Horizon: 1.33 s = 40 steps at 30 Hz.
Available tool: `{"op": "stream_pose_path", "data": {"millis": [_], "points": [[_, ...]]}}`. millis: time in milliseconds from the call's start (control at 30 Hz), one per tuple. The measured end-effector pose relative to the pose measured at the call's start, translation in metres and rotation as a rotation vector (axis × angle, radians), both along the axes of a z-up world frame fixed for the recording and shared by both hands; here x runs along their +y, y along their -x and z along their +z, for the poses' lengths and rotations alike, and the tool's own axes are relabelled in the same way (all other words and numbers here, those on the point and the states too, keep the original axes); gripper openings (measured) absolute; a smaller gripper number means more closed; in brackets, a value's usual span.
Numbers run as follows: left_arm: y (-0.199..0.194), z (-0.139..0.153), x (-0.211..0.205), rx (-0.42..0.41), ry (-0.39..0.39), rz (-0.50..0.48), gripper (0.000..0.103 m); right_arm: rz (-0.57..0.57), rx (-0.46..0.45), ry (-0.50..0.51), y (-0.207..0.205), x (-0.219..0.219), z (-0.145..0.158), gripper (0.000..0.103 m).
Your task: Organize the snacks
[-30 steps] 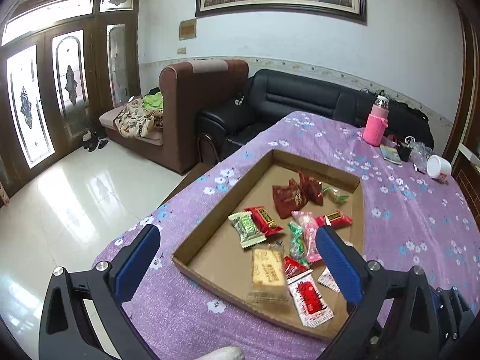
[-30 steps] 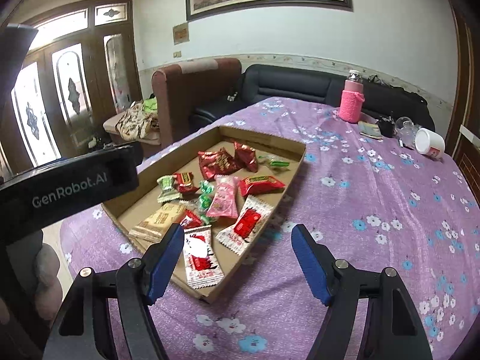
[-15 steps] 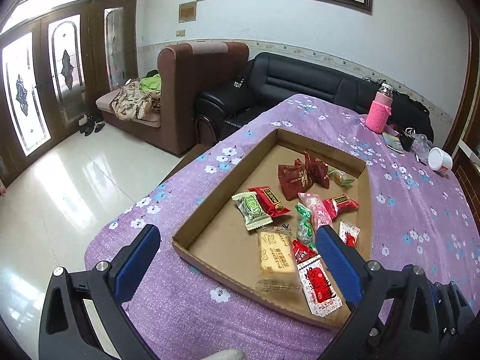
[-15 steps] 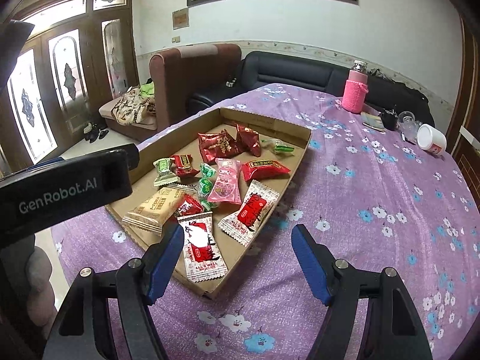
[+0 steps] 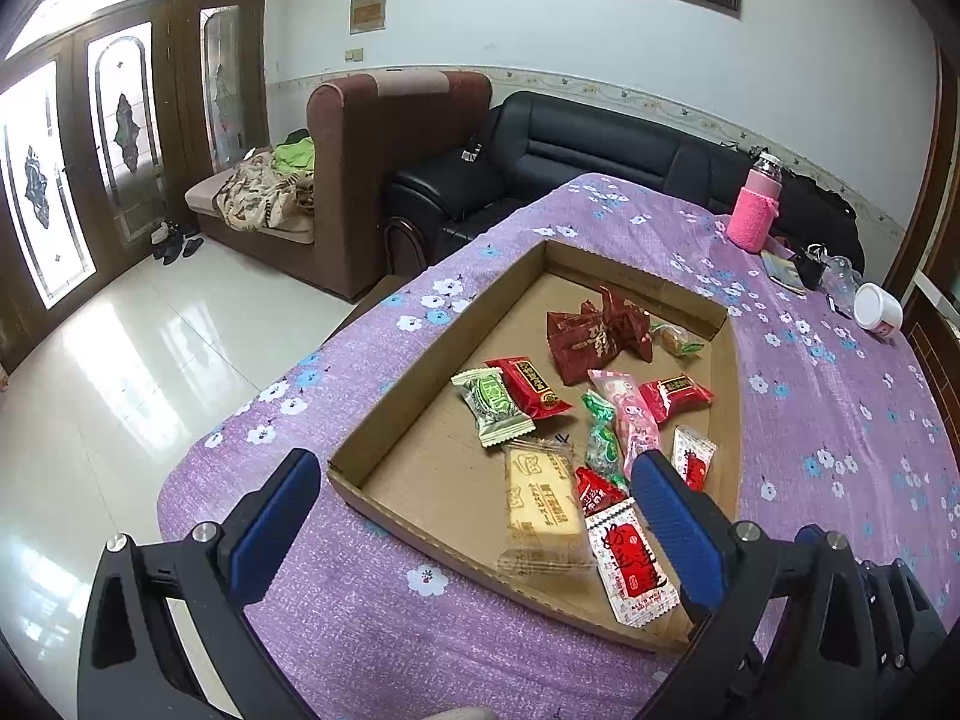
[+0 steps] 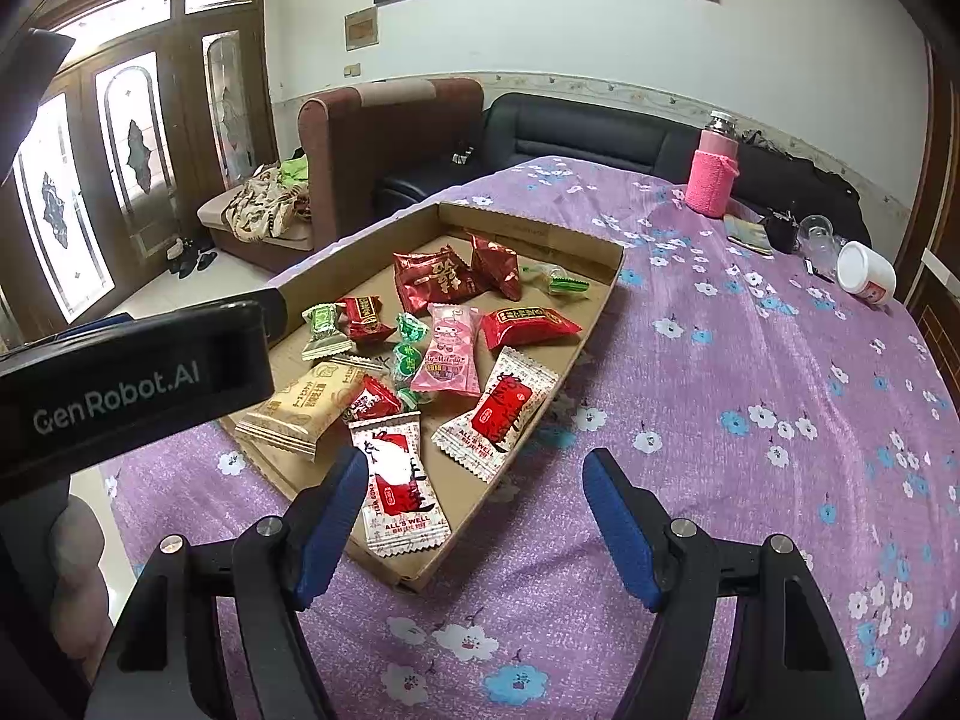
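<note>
A shallow cardboard tray [image 5: 384, 426] [image 6: 606, 276] lies on a purple flowered tablecloth and holds several wrapped snacks. Among them are a beige cracker pack [image 5: 540, 504] [image 6: 300, 408], a white-and-red packet [image 5: 630, 564] [image 6: 399, 486], a second white-and-red packet [image 6: 498, 408], a pink packet [image 5: 630, 414] [image 6: 450, 360] and dark red bags [image 5: 594, 336] [image 6: 438, 276]. My left gripper [image 5: 474, 528] is open and empty above the tray's near edge. My right gripper [image 6: 474, 516] is open and empty above the tray's near right corner.
A pink-sleeved bottle [image 6: 714, 174], a white cup on its side [image 6: 867, 273], a clear cup [image 6: 819, 237] and small dark items stand at the table's far right. The left gripper's body [image 6: 132, 384] fills the right view's left side. Sofas [image 5: 600, 150] stand behind the table.
Both grippers have risen and drawn back a little, so the tray and snacks sit lower and farther in view. Both stay open. The snacks have not moved.
</note>
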<state>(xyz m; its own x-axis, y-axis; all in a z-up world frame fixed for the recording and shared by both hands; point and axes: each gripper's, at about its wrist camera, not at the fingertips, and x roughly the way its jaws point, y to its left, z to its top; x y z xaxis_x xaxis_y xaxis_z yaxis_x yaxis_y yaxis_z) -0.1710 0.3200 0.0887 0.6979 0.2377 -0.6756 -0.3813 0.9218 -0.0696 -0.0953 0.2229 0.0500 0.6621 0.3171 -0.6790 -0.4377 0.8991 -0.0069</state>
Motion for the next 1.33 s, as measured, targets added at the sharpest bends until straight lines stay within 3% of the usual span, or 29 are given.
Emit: {"op": "stream_pose_path", "data": {"millis": [1333], "points": [[-0.0049, -0.0013, 0.0027, 0.017, 0.013, 0.008, 0.103, 0.013, 0.023, -0.011, -0.0017, -0.0032, -0.0024, 0.078]]}}
